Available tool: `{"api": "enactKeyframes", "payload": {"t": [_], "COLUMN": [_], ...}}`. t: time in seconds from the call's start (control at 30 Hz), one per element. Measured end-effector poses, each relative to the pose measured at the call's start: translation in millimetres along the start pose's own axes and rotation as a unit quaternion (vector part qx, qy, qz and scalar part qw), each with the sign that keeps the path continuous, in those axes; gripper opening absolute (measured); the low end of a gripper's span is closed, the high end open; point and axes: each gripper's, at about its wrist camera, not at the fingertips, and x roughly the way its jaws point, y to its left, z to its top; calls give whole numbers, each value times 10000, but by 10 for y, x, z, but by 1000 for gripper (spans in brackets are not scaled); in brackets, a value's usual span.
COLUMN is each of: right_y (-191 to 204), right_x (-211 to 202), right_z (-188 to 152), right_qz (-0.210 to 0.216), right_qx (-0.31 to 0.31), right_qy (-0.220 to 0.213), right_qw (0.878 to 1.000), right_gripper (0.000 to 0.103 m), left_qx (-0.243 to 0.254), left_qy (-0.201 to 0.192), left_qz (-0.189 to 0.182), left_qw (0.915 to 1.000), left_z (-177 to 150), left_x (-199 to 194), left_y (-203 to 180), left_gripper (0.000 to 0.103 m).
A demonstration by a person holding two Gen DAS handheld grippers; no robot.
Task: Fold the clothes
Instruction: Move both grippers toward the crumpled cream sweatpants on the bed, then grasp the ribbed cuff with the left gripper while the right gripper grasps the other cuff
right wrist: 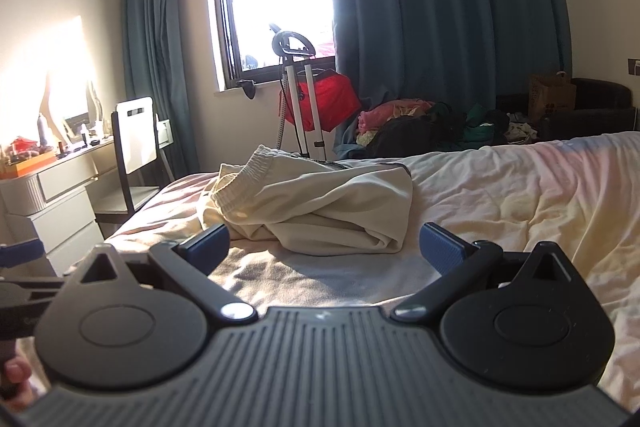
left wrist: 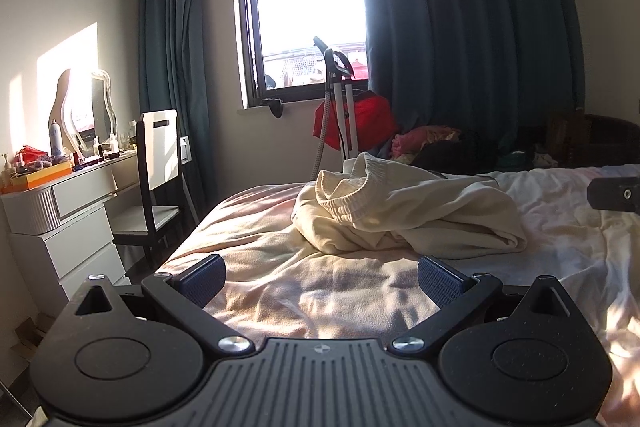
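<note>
Cream trousers (left wrist: 404, 211) with an elastic waistband lie crumpled in a heap on the bed (left wrist: 280, 291). My left gripper (left wrist: 320, 277) hovers open just short of the heap, nothing between its blue pads. In the right wrist view the same trousers (right wrist: 316, 207) lie just ahead, and my right gripper (right wrist: 324, 245) stands open close to the heap's near edge, its fingers apart and empty. Part of the right gripper (left wrist: 614, 193) shows at the right edge of the left wrist view. The left gripper's blue pad (right wrist: 18, 253) shows at the left edge of the right wrist view.
A white dressing table (left wrist: 68, 223) with bottles and a mirror stands left, a chair (left wrist: 156, 179) beside it. A garment steamer (left wrist: 340, 107) with a red item stands under the window. A pile of clothes (right wrist: 420, 127) and a paper bag (right wrist: 552, 99) lie beyond the bed.
</note>
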Motion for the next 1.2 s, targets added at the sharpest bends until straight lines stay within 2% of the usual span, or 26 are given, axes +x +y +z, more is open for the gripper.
{"api": "enactKeyframes", "payload": {"t": [0.13, 0.23, 0.3, 0.37, 0.43, 0.53, 0.7, 0.8, 0.87, 0.93, 1.0, 1.07, 1.17, 1.2], "right_y": [-25, -80, -170, -323, -468, -582, -569, -593, -593, -575, -559, -547, -574, -603], "right_x": [-18, -65, -91, -44, 46, 154, 344, 530, 662, 816, 967, 1137, 1395, 1469], "right_z": [3, 38, 82, 109, 91, 11, -105, -163, -201, -250, -298, -348, -454, -497], "right_qz": [5, -48, -41, 83, 137, 79, -19, 49, 119, 287, 474, 565, 560, 595], "right_qx": [38, 203, 432, 846, 1141, 1254, 934, 1104, 1190, 1319, 1464, 1555, 1716, 1839], "right_qy": [5, -31, -44, 134, 366, 498, 230, 261, 310, 413, 557, 757, 1101, 1213], "right_qw": [10000, 9998, 9990, 9963, 9927, 9908, 9954, 9935, 9923, 9900, 9865, 9833, 9774, 9736], "right_gripper": [103, 103, 103, 103, 103, 103, 103, 103, 103, 103, 103, 103, 101, 101], "left_qx": [-63, -297, -433, -440, -509, -765, -1483, -1765, -2072, -2275, -2566, -3013, -3571, -3518], "left_qy": [119, 317, 484, 576, 627, 727, 879, 910, 952, 944, 927, 873, 878, 935], "left_qz": [-60, -315, -367, -297, -253, -208, -101, -255, -622, -801, -810, -1060, -1431, -1503], "left_qw": [9999, 9986, 9972, 9969, 9964, 9942, 9850, 9797, 9717, 9659, 9587, 9436, 9188, 9192], "left_z": [-48, -64, -33, 24, 113, 248, 510, 638, 662, 650, 626, 596, 550, 559], "left_x": [77, 192, 370, 577, 822, 1260, 2208, 2777, 3132, 3453, 3750, 4011, 4348, 4410], "left_y": [4, 52, 77, 73, 100, 157, 289, 340, 394, 414, 466, 572, 710, 706], "left_gripper": [103, 103, 103, 103, 103, 103, 103, 103, 100, 96, 94, 89, 74, 62]}}
